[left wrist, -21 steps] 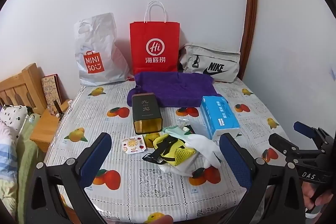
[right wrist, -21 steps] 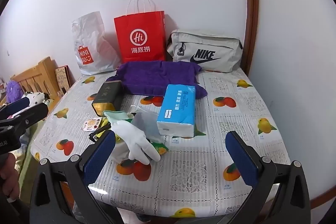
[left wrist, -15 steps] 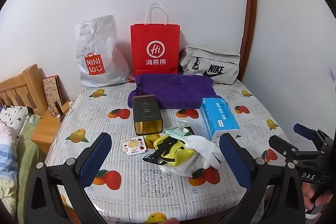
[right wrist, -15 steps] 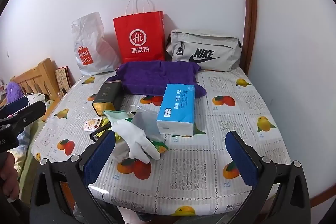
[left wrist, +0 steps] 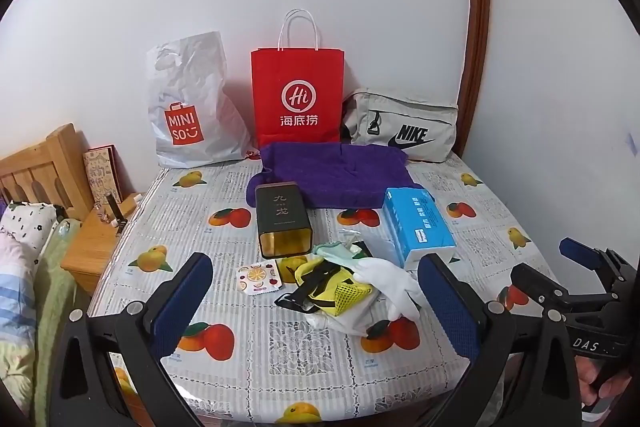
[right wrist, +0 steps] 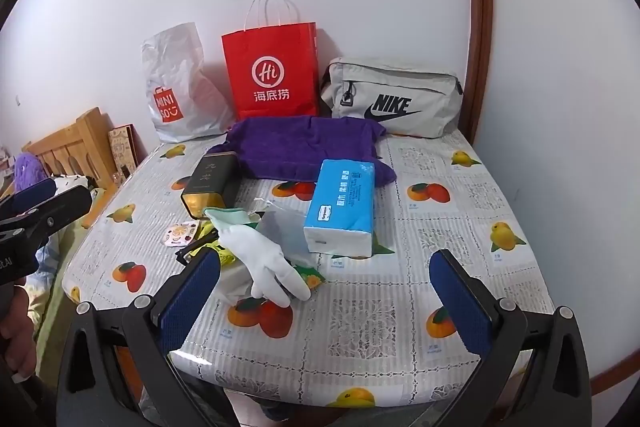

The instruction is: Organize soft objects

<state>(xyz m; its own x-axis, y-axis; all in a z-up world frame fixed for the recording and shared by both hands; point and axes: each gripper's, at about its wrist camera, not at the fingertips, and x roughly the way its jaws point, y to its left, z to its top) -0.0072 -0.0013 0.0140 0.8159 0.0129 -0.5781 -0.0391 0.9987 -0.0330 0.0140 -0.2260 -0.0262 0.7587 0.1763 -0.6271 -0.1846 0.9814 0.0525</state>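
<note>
At centre of the surface [left wrist: 400, 347] lies a heap: white glove [left wrist: 384, 277] on yellow mesh pouch [left wrist: 346, 293], blue tissue pack [left wrist: 416, 223] at two o'clock, purple towel [left wrist: 332, 173] at twelve. Nothing has shifted since the earlier views; left claw [left wrist: 316, 303] and right claw [right wrist: 324, 301] hover released, so sorting has yet to begin.

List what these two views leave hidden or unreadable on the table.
- Insides of the red bag and Miniso bag: both views, hidden by their own walls.
- Items under the white glove: right view, covered by it.
- Blue tissue pack small print: too small.
- Table near edge: hidden behind the tools.
</note>
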